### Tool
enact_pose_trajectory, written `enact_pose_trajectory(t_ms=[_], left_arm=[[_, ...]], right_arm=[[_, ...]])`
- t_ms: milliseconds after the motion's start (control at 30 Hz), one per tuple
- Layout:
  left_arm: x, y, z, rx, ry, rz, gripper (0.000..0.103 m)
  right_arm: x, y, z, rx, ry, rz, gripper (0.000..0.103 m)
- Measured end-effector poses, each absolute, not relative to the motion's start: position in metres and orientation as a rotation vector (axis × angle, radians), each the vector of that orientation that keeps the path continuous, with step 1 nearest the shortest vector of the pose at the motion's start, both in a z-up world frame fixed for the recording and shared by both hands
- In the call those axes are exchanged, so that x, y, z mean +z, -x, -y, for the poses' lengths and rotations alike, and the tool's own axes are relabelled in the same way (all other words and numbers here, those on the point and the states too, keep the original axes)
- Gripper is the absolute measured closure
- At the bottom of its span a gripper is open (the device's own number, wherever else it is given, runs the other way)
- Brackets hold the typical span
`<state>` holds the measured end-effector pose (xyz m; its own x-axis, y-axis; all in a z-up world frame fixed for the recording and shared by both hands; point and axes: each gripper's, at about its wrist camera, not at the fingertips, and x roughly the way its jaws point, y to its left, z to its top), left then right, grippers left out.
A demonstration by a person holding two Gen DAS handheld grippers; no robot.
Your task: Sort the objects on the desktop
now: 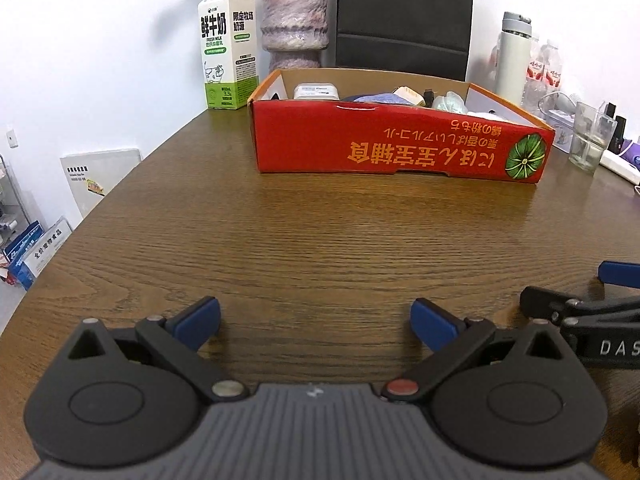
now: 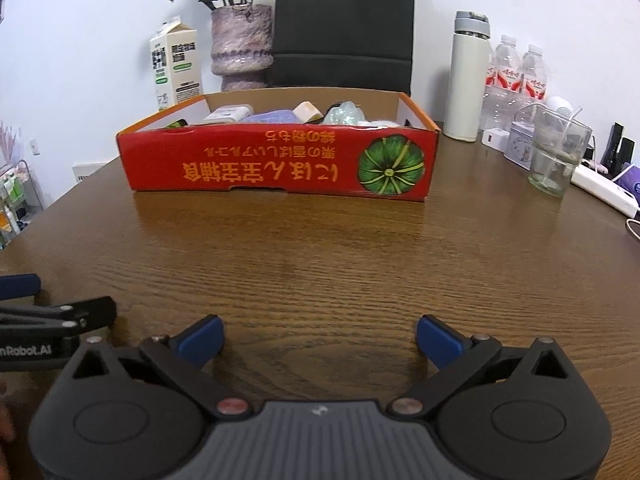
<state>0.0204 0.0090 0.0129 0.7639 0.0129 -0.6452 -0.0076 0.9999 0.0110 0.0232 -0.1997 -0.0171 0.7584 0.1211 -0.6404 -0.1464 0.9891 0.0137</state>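
1. White walls back a brown wood-grain table (image 1: pixel 320 232), seen low from both wrist cameras.
2. Toward the far side of the table stands a red cardboard box (image 2: pixel 276 160), open at the top, with upside-down orange lettering and a green pumpkin picture on its near wall.
3. Inside the box lie the sorted items: a white case (image 1: pixel 316 91) at the left, a bluish cloth-like piece (image 2: pixel 272 117), a small beige block (image 2: pixel 307 111), and a pale green crinkled bundle (image 2: pixel 346 114) (only their tops show over the rim).
4. Left of the box, at the table's back edge, stand a milk carton (image 1: pixel 226 46) and a mottled purple vase (image 2: pixel 241 46) holding dried flowers; a black chair back (image 2: pixel 344 24) rises behind the box.
5. Right of the box stand a white thermos (image 2: pixel 469 76), two water bottles (image 2: pixel 516 76), a small tin (image 2: pixel 520 146), a clear glass (image 2: pixel 558 152) and a white power strip (image 2: pixel 600 190).
6. The left gripper (image 1: pixel 316 322) hovers low over bare wood, well short of the box; its blue fingers (image 1: pixel 200 320) are spread wide with nothing between them.
7. The right gripper (image 2: pixel 320 340) sits just beside it, likewise near the front of the table, its blue pads (image 2: pixel 438 342) wide apart and holding nothing.
8. Each camera catches the other gripper's black arm at its frame edge.
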Motion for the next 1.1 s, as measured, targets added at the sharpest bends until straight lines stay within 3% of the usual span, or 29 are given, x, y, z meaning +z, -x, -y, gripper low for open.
enact_pose_trajectory(t_ms=[1100], left_arm=[[0.0127,-0.0201,-0.0093,0.007,-0.010,-0.702,0.000]], right_arm=[[-0.0173,-0.0209,0.1948,0.161,0.039,-0.696,0.000]])
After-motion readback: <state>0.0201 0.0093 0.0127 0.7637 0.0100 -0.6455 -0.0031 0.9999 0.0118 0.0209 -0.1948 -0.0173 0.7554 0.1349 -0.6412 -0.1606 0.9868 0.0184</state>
